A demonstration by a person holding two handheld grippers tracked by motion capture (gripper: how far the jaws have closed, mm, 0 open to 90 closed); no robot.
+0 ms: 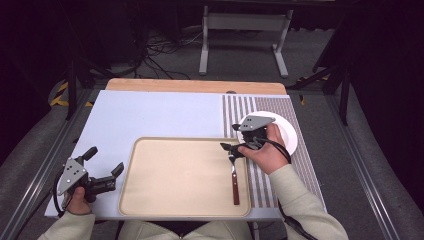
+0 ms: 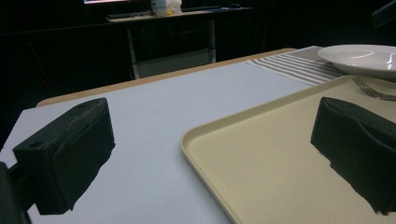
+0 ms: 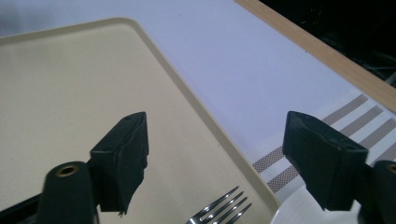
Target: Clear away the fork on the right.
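On the table: one beige tray, one fork, one white plate, one striped placemat. Fork lying along tray's right side, tines away from the person, brown handle toward the near edge. Plate resting on placemat, just right of tray's far corner. Left gripper held low at tray's left edge over bare table, jaws wide apart, gripping nothing. Right gripper reaching across tray's far right corner, above the fork tines, jaws spread, empty. Right hand partly covering plate.
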